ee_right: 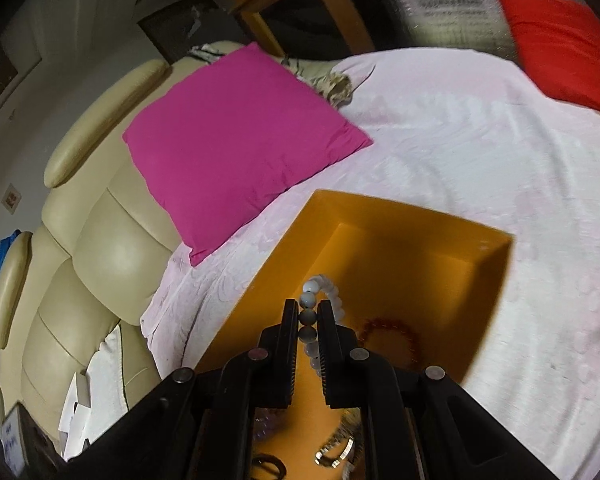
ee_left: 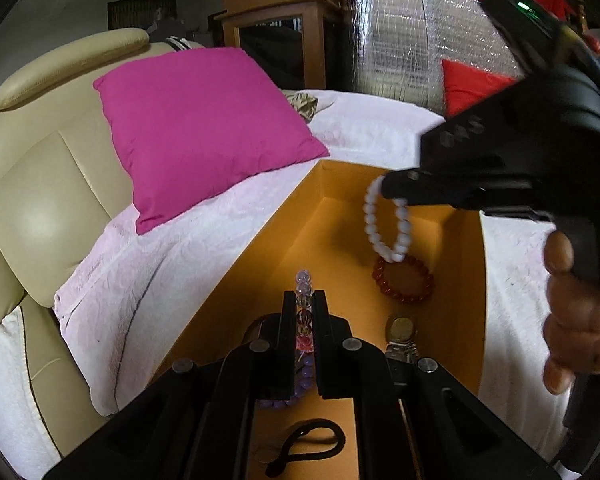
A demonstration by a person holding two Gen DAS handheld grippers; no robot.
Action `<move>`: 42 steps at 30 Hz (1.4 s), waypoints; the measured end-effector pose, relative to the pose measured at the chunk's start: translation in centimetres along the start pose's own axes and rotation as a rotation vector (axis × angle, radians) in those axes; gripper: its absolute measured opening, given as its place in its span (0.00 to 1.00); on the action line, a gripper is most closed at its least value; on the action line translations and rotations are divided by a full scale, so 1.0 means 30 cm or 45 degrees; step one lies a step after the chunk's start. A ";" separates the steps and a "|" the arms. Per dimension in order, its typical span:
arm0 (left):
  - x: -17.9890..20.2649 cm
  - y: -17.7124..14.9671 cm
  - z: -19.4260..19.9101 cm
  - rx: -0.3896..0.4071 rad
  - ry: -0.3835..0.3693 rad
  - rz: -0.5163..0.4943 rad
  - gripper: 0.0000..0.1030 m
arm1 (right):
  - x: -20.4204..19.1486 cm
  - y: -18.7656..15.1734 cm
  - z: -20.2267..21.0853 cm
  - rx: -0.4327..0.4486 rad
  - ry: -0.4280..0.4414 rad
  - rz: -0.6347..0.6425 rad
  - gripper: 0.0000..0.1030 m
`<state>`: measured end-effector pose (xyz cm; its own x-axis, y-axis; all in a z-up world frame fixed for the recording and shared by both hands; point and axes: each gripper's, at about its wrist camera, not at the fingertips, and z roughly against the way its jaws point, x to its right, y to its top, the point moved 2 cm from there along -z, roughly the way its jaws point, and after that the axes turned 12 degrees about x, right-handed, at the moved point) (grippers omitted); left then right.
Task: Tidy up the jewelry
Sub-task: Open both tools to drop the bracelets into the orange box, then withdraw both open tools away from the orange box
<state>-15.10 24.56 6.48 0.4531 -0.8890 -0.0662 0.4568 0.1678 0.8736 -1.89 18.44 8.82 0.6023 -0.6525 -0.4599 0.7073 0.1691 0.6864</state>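
Note:
An orange box (ee_left: 260, 240) lies open on the white sheet; it also shows in the right wrist view (ee_right: 496, 280). My left gripper (ee_left: 304, 300) is shut on a purple and multicoloured bead bracelet (ee_left: 303, 284) above the box floor. My right gripper (ee_right: 309, 308) is shut on a white bead bracelet (ee_right: 310, 298); in the left wrist view this gripper (ee_left: 392, 190) holds the white bracelet (ee_left: 384, 240) hanging over a red bead bracelet (ee_left: 404, 284) on the box floor. A gold watch (ee_left: 400, 330) and a black hair tie (ee_left: 312, 442) also lie in the box.
A magenta pillow (ee_left: 204, 128) lies on the white sheet (ee_left: 148, 280) left of the box. A cream leather headboard (ee_left: 40, 184) is at the left. A red pillow (ee_right: 560, 44) lies at the far right. A silver foil panel (ee_left: 420, 40) and wooden furniture stand behind.

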 end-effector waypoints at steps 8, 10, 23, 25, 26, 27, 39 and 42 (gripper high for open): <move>0.011 -0.039 -0.047 -0.064 0.006 -0.012 0.07 | 0.013 0.010 -0.127 -0.052 -0.015 -0.041 0.11; 0.017 -0.050 -0.058 -0.084 0.005 -0.015 0.07 | 0.027 0.019 -0.141 -0.049 -0.037 -0.058 0.11; 0.029 -0.018 0.002 -0.030 0.025 -0.010 0.46 | 0.092 0.025 0.049 0.090 -0.080 -0.035 0.53; 0.036 -0.006 0.025 -0.010 0.023 -0.004 0.51 | 0.093 0.017 0.093 0.102 -0.080 -0.019 0.53; 0.043 0.001 0.038 0.001 0.022 -0.004 0.53 | 0.093 0.012 0.128 0.115 -0.085 -0.003 0.53; 0.048 0.007 0.047 0.010 0.020 -0.008 0.53 | 0.092 0.008 0.153 0.125 -0.090 0.013 0.53; 0.055 0.083 0.215 0.086 0.110 -0.024 0.69 | 0.035 -0.092 0.517 0.228 -0.137 0.269 0.53; 0.044 0.089 0.255 0.087 0.124 -0.018 0.69 | 0.003 -0.136 0.599 0.241 -0.144 0.308 0.53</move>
<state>-19.13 20.57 12.42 0.5210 -0.8448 -0.1222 0.4120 0.1235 0.9028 -11.37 4.40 16.10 0.6922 -0.6896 -0.2126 0.4608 0.1956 0.8657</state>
